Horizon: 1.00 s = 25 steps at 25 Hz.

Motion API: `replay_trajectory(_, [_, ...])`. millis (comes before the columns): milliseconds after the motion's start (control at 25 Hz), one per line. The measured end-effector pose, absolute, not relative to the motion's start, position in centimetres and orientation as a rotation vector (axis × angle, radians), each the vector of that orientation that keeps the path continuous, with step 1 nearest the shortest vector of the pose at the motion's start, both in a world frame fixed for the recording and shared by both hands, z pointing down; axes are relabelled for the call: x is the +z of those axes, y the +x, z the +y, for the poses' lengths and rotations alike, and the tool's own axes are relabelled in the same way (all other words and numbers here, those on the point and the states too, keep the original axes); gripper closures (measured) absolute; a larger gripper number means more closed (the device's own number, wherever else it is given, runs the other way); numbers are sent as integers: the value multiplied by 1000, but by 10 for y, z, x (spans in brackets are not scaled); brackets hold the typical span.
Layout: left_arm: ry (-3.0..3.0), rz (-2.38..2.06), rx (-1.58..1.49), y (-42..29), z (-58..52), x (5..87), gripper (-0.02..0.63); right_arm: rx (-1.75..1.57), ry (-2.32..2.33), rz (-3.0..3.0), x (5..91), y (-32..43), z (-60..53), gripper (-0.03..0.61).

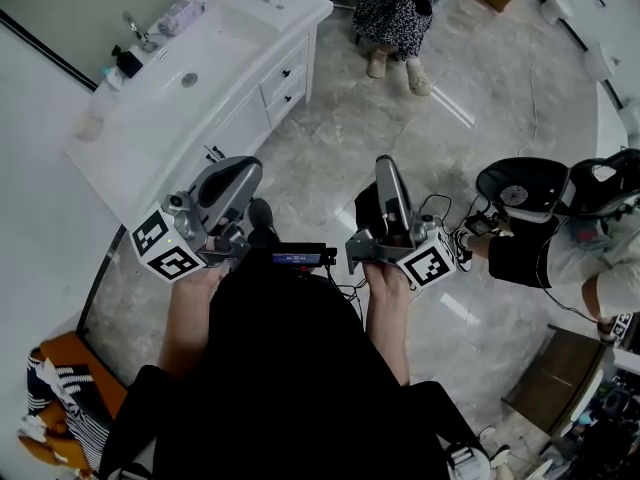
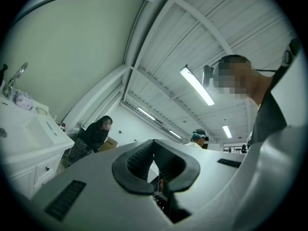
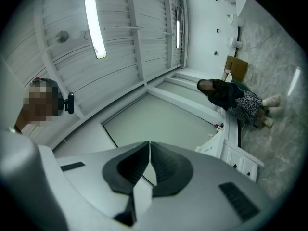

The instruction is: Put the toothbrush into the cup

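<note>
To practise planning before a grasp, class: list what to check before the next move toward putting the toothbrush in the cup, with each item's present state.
1. Left claw empty: ok, shut on nothing.
2. Right claw empty: ok, shut on nothing.
3. Claws opened for a grasp: not ok.
4. Toothbrush found: cannot tell; none made out on the vanity.
5. Cup found: cannot tell.
6. Claws at the vanity: not ok, both apart from it, above the floor.

What looks like the cup [image 1: 93, 116], pale and translucent, stands upright at the left end of the white surface [image 1: 138, 146], close to its back edge. The toothbrush is too small to make out.
</note>
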<state>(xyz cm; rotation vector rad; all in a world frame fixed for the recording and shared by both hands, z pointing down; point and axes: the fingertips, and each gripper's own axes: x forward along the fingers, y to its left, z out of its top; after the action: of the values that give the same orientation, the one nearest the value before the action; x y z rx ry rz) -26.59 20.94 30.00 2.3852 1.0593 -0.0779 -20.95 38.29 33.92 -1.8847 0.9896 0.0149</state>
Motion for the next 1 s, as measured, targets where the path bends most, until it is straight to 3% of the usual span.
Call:
replay_trajectory(520, [2310, 1067, -87, -204, 192, 317, 604, -16, -1976, 924, 345, -163, 381, 578])
replay_trajectory(1000, [2269, 1002, -111, -102, 138, 325, 604, -133, -2013, 1008, 338, -69, 309, 578])
